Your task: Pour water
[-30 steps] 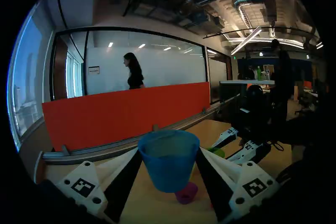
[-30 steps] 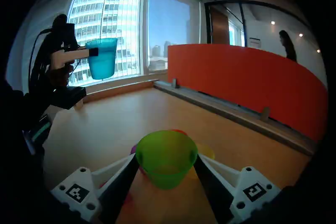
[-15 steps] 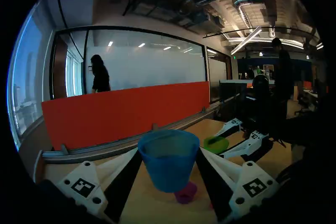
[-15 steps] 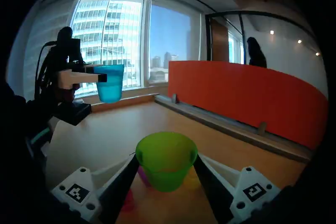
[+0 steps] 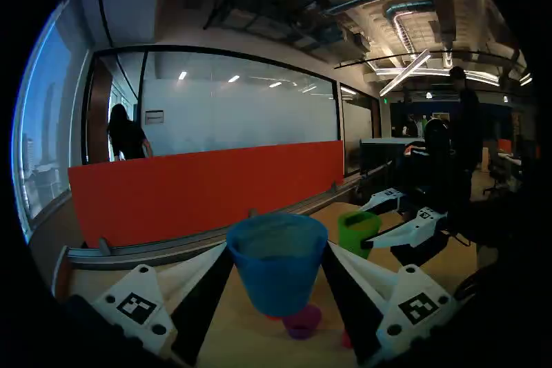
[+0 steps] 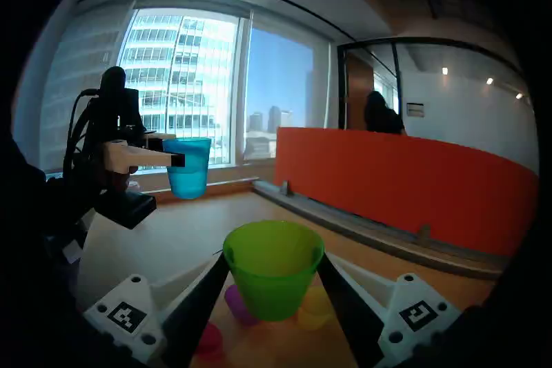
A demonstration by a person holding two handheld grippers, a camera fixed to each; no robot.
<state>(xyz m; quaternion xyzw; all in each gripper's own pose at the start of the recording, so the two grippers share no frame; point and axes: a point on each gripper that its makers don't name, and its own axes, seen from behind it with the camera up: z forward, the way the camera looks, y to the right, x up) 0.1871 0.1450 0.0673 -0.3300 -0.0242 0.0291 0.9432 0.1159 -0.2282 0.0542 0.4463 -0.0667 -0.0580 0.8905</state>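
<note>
Cups sit clamped in both grippers. The left gripper [image 5: 276, 256] has both fingers pressed on an upright blue plastic cup [image 5: 277, 278], raised above the wooden table [image 6: 172, 230]. The right gripper [image 6: 272, 264] squeezes an upright green plastic cup [image 6: 274, 278] the same way, also off the table. In the left gripper view, the green cup is just right of the blue one and farther off. Small cups stand on the table below: purple [image 6: 238, 302], yellow [image 6: 314, 311] and pink [image 6: 207, 339]. Each gripper finger carries a black-and-white square marker [image 5: 136, 307]. A small sign [image 5: 154, 117] hangs on the glass wall behind the orange partition [image 5: 207, 188]; its writing is too small to read.
</note>
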